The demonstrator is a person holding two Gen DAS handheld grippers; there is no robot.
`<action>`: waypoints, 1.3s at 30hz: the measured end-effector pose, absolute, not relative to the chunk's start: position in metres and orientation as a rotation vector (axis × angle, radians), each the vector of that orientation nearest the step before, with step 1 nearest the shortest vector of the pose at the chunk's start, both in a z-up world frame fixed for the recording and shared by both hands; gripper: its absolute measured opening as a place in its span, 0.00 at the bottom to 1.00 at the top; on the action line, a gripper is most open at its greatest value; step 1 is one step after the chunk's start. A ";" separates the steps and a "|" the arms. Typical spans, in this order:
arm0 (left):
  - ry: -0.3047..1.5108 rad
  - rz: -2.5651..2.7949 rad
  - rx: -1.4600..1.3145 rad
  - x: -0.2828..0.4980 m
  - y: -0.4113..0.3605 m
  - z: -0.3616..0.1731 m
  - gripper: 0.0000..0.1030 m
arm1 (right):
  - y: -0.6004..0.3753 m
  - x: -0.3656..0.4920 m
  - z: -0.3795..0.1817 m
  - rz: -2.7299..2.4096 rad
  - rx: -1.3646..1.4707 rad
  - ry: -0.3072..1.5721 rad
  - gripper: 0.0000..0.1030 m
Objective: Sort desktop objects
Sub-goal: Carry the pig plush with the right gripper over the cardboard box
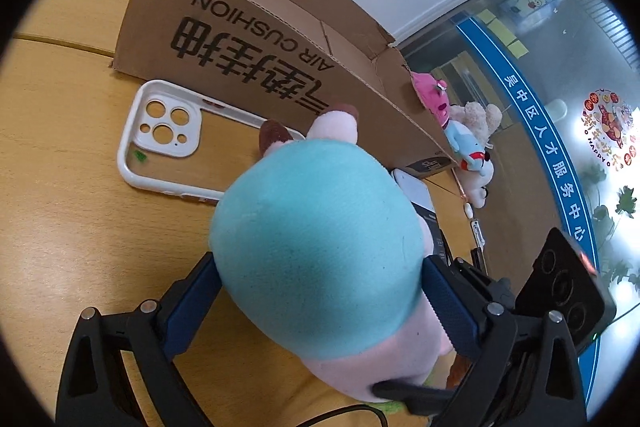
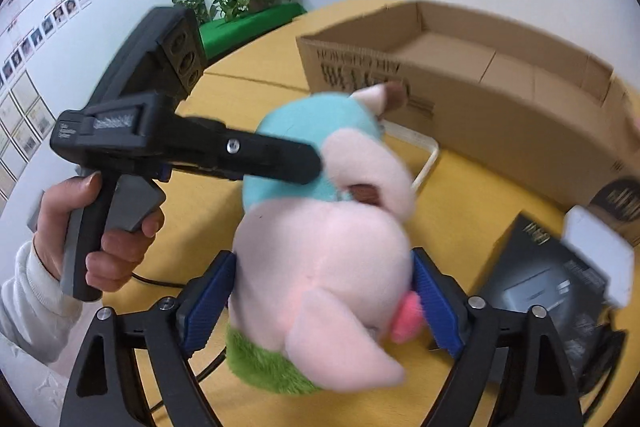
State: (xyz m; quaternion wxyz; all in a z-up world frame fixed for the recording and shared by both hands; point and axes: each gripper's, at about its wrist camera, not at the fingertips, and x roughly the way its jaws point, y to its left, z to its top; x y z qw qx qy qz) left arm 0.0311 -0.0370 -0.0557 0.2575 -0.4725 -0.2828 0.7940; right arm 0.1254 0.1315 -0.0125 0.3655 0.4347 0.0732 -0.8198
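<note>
The plush (image 1: 316, 251) sits between both your grippers above the desk (image 1: 60, 187), just short of the box (image 1: 256, 67). Your left gripper (image 1: 320, 291) has its blue pads pressed into the teal head; your right gripper (image 2: 324, 303) pinches the pink body lower down. Two grips suit a soft, floppy toy, probably mid-handover. The box is open-topped and seems the likely destination. The phone case (image 1: 160, 143) lies flat beside it, unsorted.
</note>
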 end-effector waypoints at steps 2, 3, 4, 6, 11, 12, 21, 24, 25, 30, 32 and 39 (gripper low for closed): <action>-0.764 2.160 -1.281 0.032 -0.035 -0.053 0.89 | 0.123 0.135 -0.016 -2.115 1.108 0.257 0.87; -0.763 2.166 -1.282 0.033 -0.035 -0.050 0.87 | 0.121 0.139 -0.017 -2.124 1.099 0.273 0.85; -0.759 2.172 -1.282 0.033 -0.034 -0.049 0.85 | 0.122 0.141 -0.017 -2.124 1.097 0.264 0.83; -0.744 2.184 -1.282 0.032 -0.030 -0.043 0.84 | 0.130 0.144 -0.014 -2.118 1.099 0.230 0.77; -0.652 2.216 -1.212 0.020 -0.023 -0.009 0.83 | 0.137 0.137 0.000 -2.133 1.090 0.151 0.75; -0.633 2.229 -1.185 0.015 -0.023 0.003 0.83 | 0.140 0.135 0.008 -2.144 1.074 0.126 0.75; -0.393 2.348 -0.848 -0.053 -0.028 0.144 0.81 | 0.143 0.079 0.124 -2.318 0.765 0.026 0.75; -0.313 2.387 -0.798 -0.086 -0.028 0.182 0.80 | 0.142 0.048 0.159 -2.360 0.689 -0.021 0.75; -0.291 2.398 -0.787 -0.097 -0.030 0.192 0.80 | 0.141 0.037 0.167 -2.365 0.678 -0.040 0.75; -0.238 2.420 -0.776 -0.146 -0.042 0.217 0.80 | 0.138 -0.019 0.196 -2.361 0.651 -0.122 0.75; -0.215 2.414 -0.795 -0.172 -0.045 0.217 0.80 | 0.134 -0.040 0.201 -2.365 0.655 -0.132 0.75; -0.260 2.358 -0.962 -0.256 -0.058 0.165 0.80 | 0.112 -0.140 0.157 -2.345 0.813 -0.209 0.75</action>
